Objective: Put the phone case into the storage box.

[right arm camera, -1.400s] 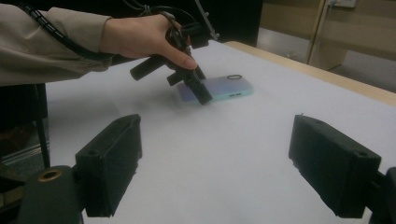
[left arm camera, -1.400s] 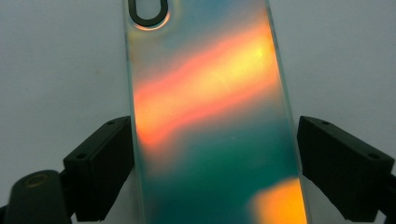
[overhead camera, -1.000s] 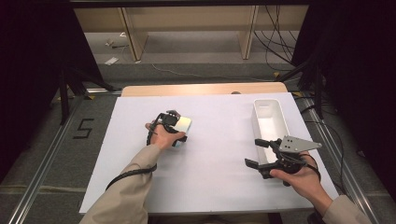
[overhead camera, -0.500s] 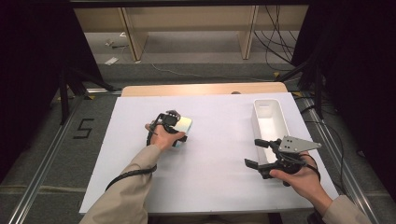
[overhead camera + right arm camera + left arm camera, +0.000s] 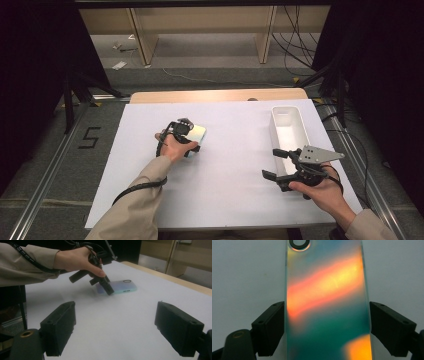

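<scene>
Straddling phone case [image 5: 328,302] edges, left tool [image 5: 327,332] unclamped | right tool [image 5: 125,330] apart, holding nothing

A phone [image 5: 196,133] in a glossy iridescent case is seen lying flat on the white table sheet [image 5: 225,200], left of centre and nearer the far edge than the near edge. Its back [image 5: 327,302] is turned up, with orange, yellow and teal reflections across it and a black camera ring at one end. Pale teal edges and bottom ports are shown in the right gripper view [image 5: 120,287]. It is well apart from the sheet's right edge.
</scene>
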Demonstrator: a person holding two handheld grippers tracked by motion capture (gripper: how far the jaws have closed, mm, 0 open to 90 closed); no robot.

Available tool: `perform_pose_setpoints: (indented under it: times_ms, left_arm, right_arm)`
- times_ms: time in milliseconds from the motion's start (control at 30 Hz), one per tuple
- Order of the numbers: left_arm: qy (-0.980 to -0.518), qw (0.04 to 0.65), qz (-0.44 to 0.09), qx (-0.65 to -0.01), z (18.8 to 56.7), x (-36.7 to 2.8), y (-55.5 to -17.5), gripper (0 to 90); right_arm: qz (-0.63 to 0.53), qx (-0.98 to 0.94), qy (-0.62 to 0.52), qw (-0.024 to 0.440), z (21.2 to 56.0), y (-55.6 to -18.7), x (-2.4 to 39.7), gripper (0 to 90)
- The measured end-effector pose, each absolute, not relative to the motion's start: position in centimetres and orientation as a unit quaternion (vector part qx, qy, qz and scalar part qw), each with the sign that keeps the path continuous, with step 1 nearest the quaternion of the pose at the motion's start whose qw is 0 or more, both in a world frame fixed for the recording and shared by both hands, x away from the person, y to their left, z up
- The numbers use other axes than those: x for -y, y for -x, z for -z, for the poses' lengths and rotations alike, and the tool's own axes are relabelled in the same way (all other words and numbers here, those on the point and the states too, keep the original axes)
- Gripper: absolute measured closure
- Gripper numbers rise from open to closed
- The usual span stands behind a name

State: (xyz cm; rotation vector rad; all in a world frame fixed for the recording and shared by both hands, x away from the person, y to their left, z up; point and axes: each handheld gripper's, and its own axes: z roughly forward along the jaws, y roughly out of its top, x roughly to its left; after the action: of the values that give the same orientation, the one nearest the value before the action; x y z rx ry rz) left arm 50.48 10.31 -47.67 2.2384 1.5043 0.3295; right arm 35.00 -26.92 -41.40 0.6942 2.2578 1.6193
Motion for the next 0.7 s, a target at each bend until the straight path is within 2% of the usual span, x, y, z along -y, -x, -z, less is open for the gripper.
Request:
perform_pose_setpoints:
  times_ms: [700]
  left_arm:
    - [-0.799, 0.258, -0.133, -0.527, 46.5, -11.4, -49.3, 17.1]
  right_arm:
    - [-0.560, -0.779, -0.243, 0.143, 41.4, -35.1, 26.8, 18.0]
